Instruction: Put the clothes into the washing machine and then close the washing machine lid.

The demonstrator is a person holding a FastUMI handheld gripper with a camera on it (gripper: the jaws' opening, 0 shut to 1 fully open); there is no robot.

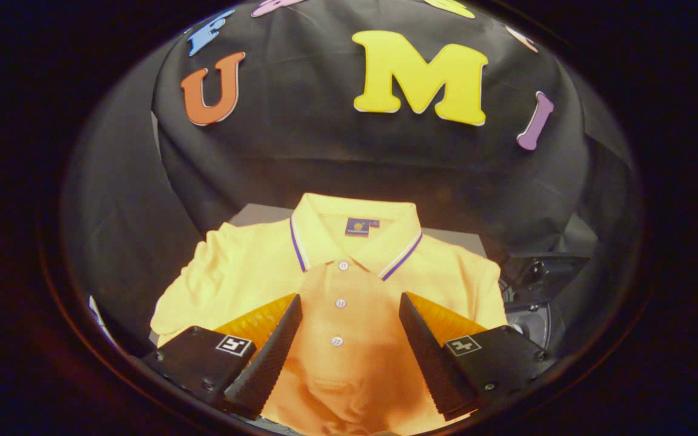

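Hovering spread wide apart, the fingers [350, 315] grip nothing and frame the button placket of a yellow polo shirt [331, 290]. It lies flat, collar away from the fingers, on a grey worktop [264, 213] whose far edge shows behind the collar. A dark machine [537, 290] sits just beyond the shirt's right sleeve.

Small dark collar label [361, 226] on yellow polo shirt [337, 284], print too small to read, no other legible text
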